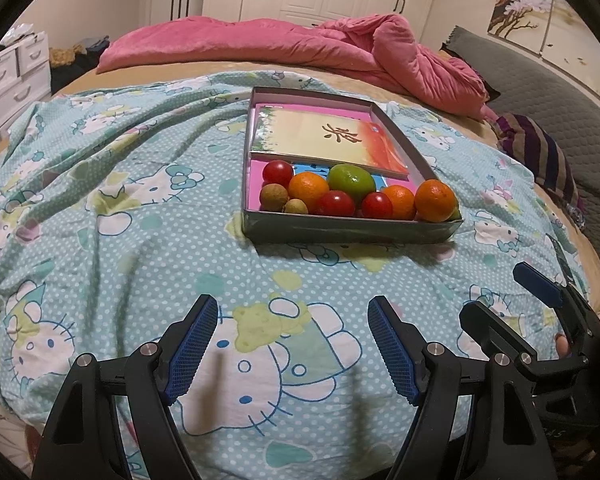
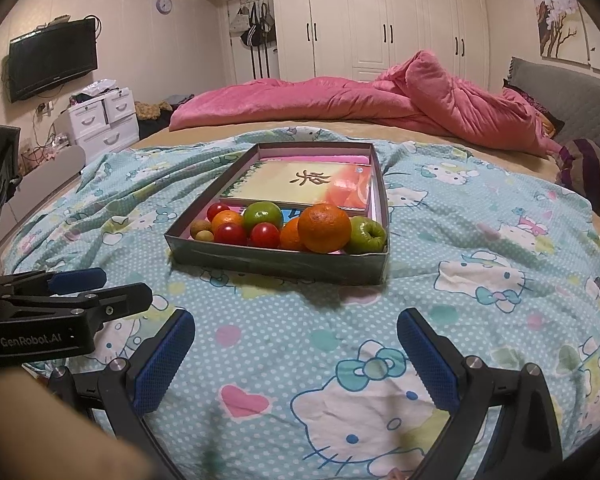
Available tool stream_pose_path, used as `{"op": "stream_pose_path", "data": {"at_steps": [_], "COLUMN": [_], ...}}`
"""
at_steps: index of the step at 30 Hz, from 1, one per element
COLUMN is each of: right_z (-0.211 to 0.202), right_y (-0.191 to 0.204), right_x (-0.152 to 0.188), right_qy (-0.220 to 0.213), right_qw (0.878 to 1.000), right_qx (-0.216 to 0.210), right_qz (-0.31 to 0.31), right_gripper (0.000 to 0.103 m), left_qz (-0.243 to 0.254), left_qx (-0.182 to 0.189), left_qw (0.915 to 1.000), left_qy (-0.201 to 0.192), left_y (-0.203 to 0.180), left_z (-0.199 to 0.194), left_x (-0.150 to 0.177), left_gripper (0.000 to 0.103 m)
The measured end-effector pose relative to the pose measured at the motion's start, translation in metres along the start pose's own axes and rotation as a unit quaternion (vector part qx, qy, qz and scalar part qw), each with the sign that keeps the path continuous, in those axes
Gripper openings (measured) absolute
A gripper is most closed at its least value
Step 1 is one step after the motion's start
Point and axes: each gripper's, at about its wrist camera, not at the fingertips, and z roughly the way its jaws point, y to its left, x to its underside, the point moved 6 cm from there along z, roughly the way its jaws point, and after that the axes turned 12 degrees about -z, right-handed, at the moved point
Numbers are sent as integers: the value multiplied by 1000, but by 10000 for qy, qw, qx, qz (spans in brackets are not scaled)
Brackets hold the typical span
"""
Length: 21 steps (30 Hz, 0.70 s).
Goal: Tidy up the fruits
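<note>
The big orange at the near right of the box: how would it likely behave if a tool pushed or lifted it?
The big orange is round, so it would probably roll when nudged. It sits against the green apple and would likely jostle it. Its rind looks firm, so a moderate squeeze seems safe.

Left claw (image 1: pixel 292 344): jaws parted wide, nothing between the blue pads (image 1: pixel 192 344), pointing steeply downward. Right claw (image 2: pixel 296 364): jaws likewise spread, empty, tilted downward. The two claws sit side by side, apart, each showing at the edge of the other's view. A fingertip (image 1: pixel 562 346) shows behind the right claw's frame.
</note>
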Motion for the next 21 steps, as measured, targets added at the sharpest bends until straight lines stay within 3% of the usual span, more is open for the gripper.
{"op": "stream_pose_path", "data": {"at_steps": [21], "right_z": [0], "right_y": [-1], "right_x": [0], "right_qy": [4], "right_qw": [10000], "right_qx": [6], "right_qz": [-5], "right_gripper": [102], "left_qz": [2], "left_qx": [-35], "left_qw": [10000], "left_qy": [-1], "left_y": [0], "left_z": [0], "left_x": [0], "left_gripper": [79]}}
